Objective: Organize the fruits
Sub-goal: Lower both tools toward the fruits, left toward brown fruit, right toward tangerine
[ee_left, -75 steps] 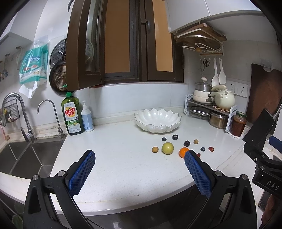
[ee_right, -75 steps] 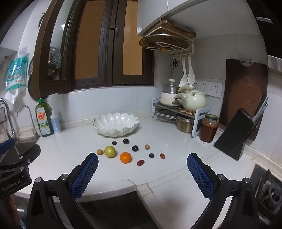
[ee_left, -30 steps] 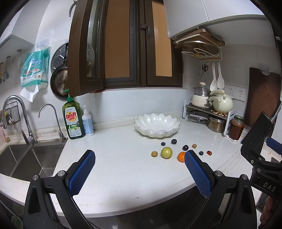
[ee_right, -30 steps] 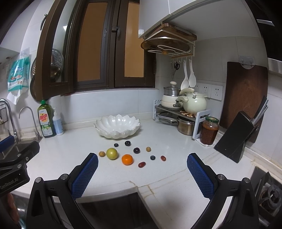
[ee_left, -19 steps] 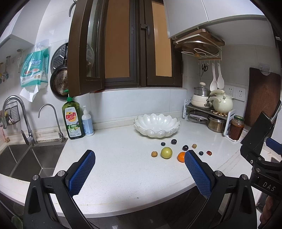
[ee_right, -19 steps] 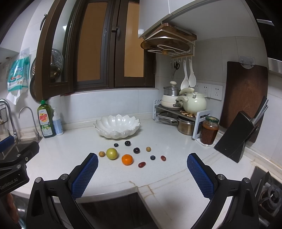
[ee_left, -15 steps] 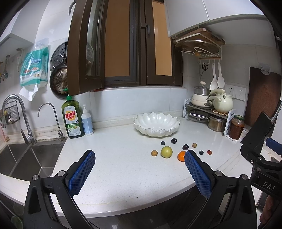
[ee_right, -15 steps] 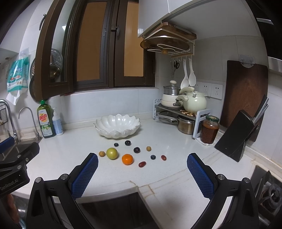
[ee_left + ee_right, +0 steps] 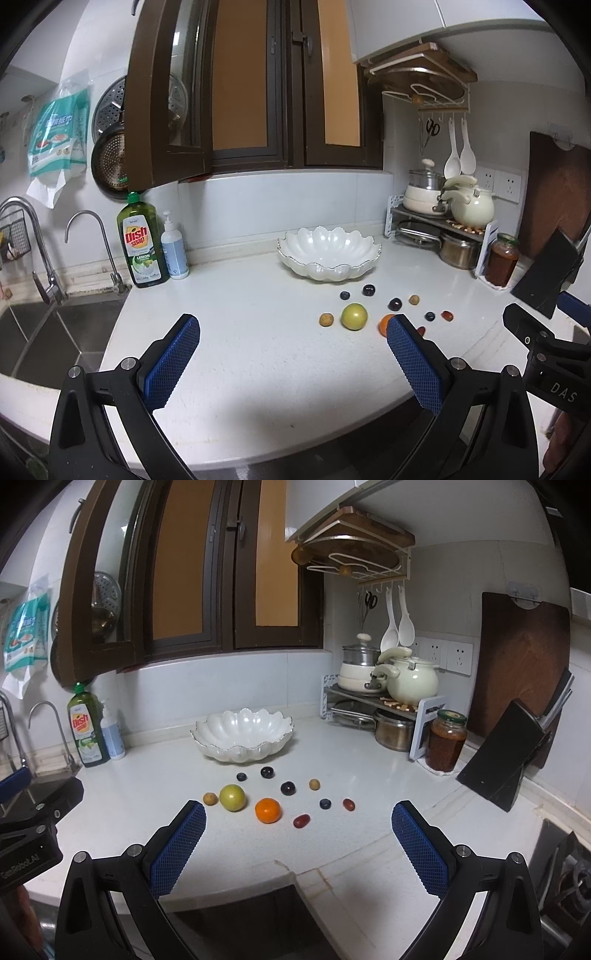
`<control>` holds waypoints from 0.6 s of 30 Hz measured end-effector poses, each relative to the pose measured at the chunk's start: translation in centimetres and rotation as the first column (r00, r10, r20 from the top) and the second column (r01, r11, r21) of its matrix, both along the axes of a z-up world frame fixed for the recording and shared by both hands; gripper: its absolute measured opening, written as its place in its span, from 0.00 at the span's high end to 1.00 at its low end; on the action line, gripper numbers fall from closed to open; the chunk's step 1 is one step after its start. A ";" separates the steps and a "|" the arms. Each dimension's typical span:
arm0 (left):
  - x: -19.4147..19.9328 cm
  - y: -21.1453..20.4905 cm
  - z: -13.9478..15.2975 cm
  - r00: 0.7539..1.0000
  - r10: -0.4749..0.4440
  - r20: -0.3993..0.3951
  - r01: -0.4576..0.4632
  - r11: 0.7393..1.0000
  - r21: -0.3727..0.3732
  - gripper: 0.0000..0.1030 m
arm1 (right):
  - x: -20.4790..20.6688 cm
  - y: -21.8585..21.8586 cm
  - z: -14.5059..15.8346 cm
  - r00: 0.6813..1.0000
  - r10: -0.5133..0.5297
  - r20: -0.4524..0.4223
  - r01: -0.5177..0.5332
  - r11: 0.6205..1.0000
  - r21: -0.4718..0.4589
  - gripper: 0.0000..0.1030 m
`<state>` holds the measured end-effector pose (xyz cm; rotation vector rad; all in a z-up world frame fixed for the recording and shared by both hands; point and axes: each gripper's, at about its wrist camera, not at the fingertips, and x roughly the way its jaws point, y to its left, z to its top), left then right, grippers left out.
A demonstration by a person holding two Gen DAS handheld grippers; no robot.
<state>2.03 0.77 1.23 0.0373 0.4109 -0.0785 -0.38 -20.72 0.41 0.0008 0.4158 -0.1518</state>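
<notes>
Several small fruits lie loose on the white counter (image 9: 147,794) in front of a white scalloped bowl (image 9: 242,734): a green-yellow fruit (image 9: 232,797), an orange (image 9: 268,810), dark plums (image 9: 287,788), blueberries (image 9: 325,804), red dates (image 9: 301,820) and small brown fruits (image 9: 210,798). The bowl (image 9: 328,251) looks empty. My left gripper (image 9: 291,354) is open and empty, above the counter's front edge, left of the fruits; its right finger hides part of the orange (image 9: 384,324). My right gripper (image 9: 299,842) is open and empty, just short of the fruits.
A dish soap bottle (image 9: 141,242) and pump bottle (image 9: 174,247) stand at the back left by the sink (image 9: 44,325). A pot rack (image 9: 384,709), a jar (image 9: 445,740) and a knife block (image 9: 509,753) stand at the right. A stove edge shows at the far right.
Both grippers have drifted slightly, staying open and empty. The fruits and the bowl have not moved.
</notes>
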 end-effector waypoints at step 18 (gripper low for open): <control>10.0 -0.1 -2.7 0.996 -0.058 -0.075 0.063 0.996 0.071 0.06 | 9.0 0.8 -3.4 0.995 -0.032 -0.098 0.033 0.999 0.002 0.03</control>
